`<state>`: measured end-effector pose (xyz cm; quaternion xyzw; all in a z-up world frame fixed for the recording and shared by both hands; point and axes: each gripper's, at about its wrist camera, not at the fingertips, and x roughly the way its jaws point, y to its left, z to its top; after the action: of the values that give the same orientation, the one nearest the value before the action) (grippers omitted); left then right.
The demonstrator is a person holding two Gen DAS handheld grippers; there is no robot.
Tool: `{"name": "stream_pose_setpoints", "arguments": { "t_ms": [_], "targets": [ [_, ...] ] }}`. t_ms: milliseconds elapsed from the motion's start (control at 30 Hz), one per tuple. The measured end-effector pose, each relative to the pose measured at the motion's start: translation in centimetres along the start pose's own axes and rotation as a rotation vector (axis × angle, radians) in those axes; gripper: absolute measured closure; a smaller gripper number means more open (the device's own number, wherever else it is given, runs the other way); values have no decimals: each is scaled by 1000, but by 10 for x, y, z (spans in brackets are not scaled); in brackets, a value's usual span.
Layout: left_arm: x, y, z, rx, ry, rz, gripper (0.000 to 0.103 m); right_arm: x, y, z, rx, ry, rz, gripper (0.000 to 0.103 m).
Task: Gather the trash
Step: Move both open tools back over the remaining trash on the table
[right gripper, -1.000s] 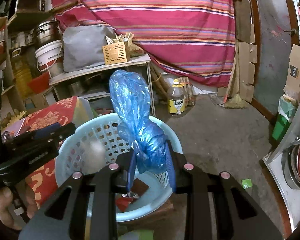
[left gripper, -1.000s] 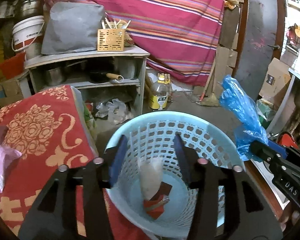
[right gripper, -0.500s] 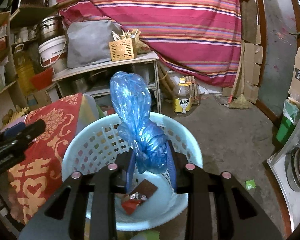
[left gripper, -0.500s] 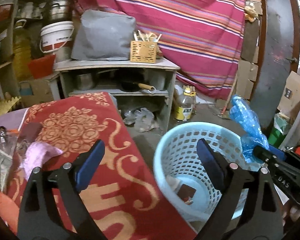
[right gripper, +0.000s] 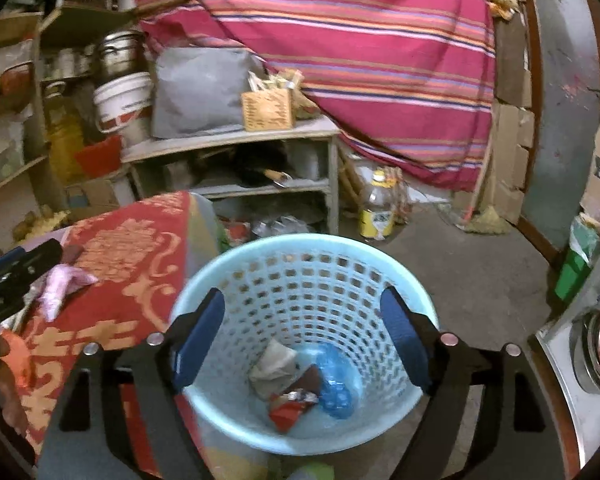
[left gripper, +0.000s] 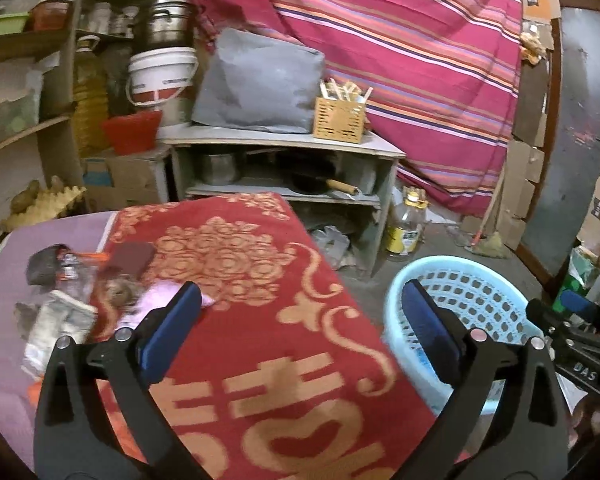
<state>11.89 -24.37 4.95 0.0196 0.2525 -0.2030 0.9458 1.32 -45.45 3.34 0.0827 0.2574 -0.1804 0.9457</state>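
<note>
Blue crumpled plastic bag (right gripper: pixel 334 384) lies inside pale-blue perforated plastic basket (right gripper: pixel 300 252); right gripper (right gripper: pixel 300 344) jaws spread above it, left gripper (left gripper: pixel 300 328) jaws spread over red-patterned table (left gripper: pixel 260 320).

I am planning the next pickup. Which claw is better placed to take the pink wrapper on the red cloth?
The left claw. It is open over the red cloth, with the pink wrapper beside its left finger. The right claw is open above the blue basket, away from the wrapper.
</note>
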Motion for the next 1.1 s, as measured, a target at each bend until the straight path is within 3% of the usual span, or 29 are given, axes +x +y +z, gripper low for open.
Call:
{"name": "stream_pose_setpoints", "arguments": {
  "t_ms": [300,533,1100],
  "targets": [
    [-45,65,-7,-3,-26,120,6,-19,77,-1,-102,-30,137,17],
    [-67,121,-17,-39,-32,214,6,-23,130,-13,-179,-22,180,17],
    [-76,189,-44,-95,41,252,6,-11,187,-24,-234,15,197,16]
  ]
}}
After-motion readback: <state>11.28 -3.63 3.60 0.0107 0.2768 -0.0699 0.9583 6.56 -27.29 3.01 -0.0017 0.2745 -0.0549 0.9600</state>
